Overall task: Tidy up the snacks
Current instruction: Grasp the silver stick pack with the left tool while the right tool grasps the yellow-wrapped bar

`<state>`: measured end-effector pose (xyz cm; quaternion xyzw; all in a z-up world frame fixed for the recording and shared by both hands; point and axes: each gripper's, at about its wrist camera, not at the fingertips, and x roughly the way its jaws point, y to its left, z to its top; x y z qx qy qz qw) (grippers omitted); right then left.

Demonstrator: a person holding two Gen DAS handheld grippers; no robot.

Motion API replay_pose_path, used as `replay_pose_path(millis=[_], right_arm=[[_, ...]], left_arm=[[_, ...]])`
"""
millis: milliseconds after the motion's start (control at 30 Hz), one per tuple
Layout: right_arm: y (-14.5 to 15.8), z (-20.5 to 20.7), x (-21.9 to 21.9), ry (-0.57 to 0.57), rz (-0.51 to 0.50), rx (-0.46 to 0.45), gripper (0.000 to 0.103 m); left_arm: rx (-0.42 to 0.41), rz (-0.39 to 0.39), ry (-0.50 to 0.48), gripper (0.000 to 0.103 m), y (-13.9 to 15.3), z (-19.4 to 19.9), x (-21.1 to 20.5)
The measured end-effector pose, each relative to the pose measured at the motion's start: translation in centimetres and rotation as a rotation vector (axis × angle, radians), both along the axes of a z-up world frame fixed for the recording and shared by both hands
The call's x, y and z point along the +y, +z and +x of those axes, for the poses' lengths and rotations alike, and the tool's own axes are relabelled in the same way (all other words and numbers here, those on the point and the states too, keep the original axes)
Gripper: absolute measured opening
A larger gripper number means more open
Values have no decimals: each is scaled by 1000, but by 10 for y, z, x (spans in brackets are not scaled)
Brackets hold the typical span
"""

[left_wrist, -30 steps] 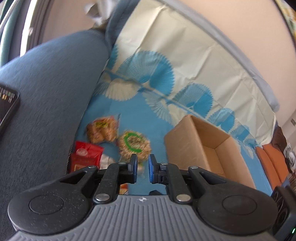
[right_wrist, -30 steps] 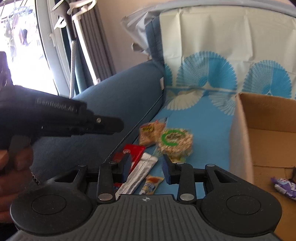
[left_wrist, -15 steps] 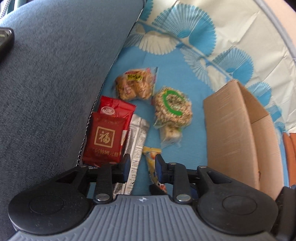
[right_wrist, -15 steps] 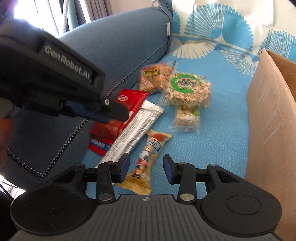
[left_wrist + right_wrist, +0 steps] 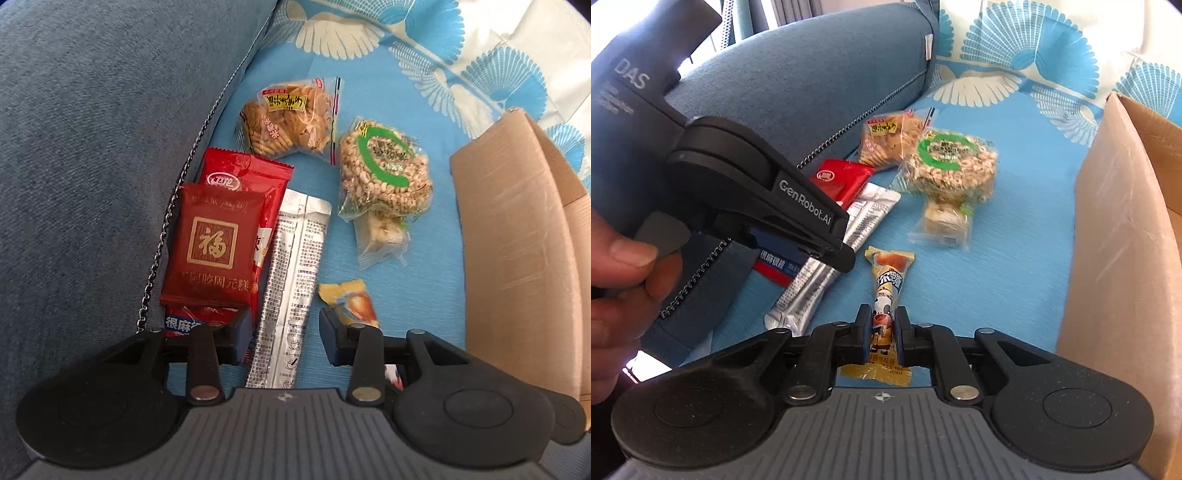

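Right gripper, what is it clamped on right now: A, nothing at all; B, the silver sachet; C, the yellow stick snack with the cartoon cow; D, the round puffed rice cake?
C: in the right wrist view the right gripper has its jaws pressed against both sides of the yellow stick snack, while the silver sachet lies apart to its left.

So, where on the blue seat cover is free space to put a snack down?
A bare strip runs between the round puffed-grain cake with green label and the brown cardboard box. More blue seat cover lies bare behind the clear cracker bag. By the sofa arm, red packets and silver sachet crowd together.
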<state>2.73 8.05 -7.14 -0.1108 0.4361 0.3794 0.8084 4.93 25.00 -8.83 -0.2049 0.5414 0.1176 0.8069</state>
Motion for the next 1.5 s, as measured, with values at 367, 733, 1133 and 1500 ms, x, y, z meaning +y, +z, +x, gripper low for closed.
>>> replay_pose_path(millis=[367, 733, 1133, 1500], right_arm=[[-5, 2, 6, -54, -11, -1, 41], [-13, 1, 12, -64, -71, -21, 25], [-10, 4, 1, -81, -103, -32, 19], [-18, 22, 7, -145, -89, 3, 28]], left_arm=[[7, 94, -82, 47, -3, 5, -14], [-6, 103, -106, 26, -2, 4, -17], [24, 76, -139, 30, -6, 10, -28], [38, 99, -119, 31, -11, 16, -35]])
